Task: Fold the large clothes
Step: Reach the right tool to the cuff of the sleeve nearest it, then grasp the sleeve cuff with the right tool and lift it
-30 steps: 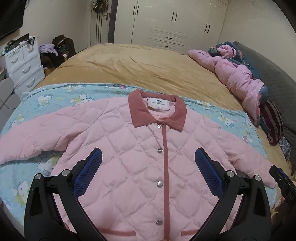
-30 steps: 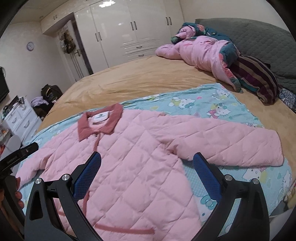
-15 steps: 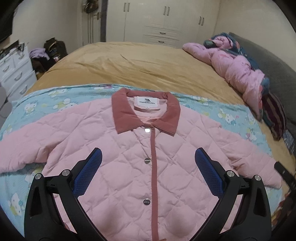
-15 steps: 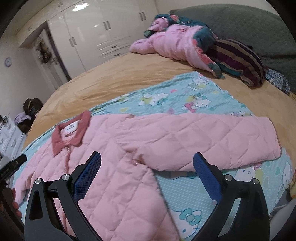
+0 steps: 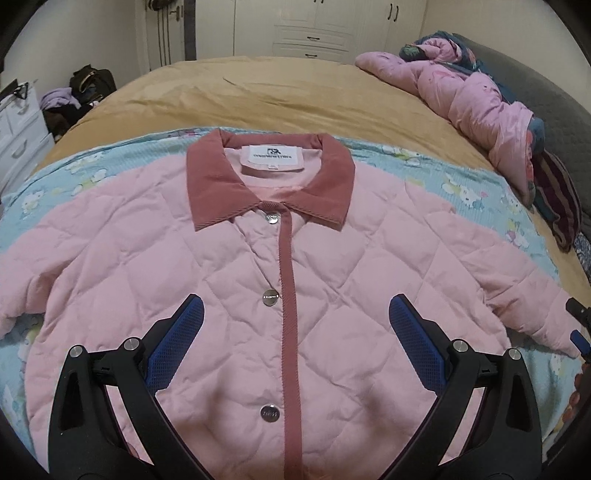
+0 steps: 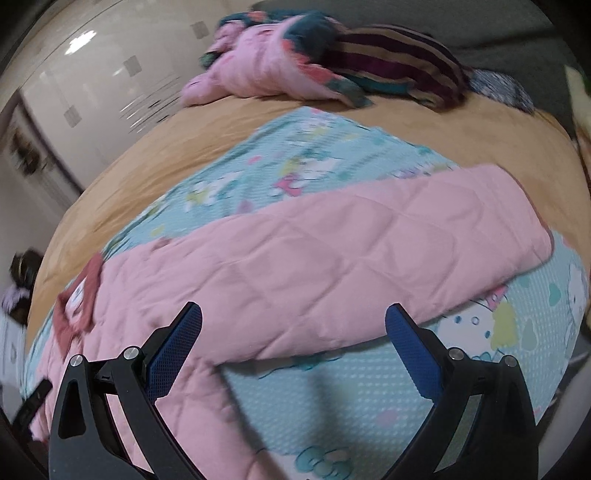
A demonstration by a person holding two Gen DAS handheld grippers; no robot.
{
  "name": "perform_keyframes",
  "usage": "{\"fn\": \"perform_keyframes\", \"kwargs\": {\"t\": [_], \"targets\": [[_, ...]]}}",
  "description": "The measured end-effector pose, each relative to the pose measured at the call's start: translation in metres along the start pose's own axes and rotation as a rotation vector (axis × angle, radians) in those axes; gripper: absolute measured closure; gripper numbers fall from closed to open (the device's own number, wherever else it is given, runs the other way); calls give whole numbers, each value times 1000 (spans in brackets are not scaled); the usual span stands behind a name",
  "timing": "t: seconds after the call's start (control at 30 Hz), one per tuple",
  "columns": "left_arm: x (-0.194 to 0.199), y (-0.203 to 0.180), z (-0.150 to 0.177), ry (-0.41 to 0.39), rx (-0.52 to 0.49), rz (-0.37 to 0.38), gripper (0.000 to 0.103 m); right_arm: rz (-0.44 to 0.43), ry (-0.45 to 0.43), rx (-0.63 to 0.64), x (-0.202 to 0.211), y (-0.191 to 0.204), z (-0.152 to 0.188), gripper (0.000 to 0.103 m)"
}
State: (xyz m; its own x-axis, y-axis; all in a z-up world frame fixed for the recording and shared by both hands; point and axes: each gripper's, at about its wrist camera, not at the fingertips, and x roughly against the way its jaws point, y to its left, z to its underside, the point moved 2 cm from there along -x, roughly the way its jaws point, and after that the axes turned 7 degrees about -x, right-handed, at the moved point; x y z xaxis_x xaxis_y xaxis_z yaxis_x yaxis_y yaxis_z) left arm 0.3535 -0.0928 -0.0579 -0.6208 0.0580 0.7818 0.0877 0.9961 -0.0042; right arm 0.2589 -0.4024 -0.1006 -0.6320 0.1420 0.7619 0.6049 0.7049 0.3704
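Observation:
A pink quilted jacket (image 5: 221, 280) with a dusty-red collar (image 5: 210, 184) lies flat, front up and snapped shut, sleeves spread, on a light blue cartoon blanket (image 5: 476, 192). My left gripper (image 5: 295, 339) is open and empty above the jacket's chest, over the red placket. My right gripper (image 6: 293, 345) is open and empty above the jacket's right sleeve (image 6: 369, 258), near the armpit; that view is blurred. The sleeve's cuff (image 6: 532, 229) points toward the bed's right edge.
The blanket lies on a tan bedspread (image 5: 295, 92). A heap of pink and striped clothes (image 5: 491, 110) sits at the far right by a grey headboard (image 5: 554, 110). White wardrobes (image 5: 314, 26) stand behind; a white dresser (image 5: 18, 122) and bags stand left.
Both grippers have moved forward and lower over the jacket. The left one now centres on the placket; the right one has swung right toward the right sleeve. Both stay open.

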Motion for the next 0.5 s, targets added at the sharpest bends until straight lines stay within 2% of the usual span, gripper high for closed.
{"fn": "perform_keyframes", "kwargs": {"t": [0.37,0.5], "targets": [[-21,6,-3,11,3,-5,9,85,-43,-331,-30,-88,-22,4],[-25,13,-4,12,-1,-39,9,67,-41,-484,-46,-123,-28,4]]}}
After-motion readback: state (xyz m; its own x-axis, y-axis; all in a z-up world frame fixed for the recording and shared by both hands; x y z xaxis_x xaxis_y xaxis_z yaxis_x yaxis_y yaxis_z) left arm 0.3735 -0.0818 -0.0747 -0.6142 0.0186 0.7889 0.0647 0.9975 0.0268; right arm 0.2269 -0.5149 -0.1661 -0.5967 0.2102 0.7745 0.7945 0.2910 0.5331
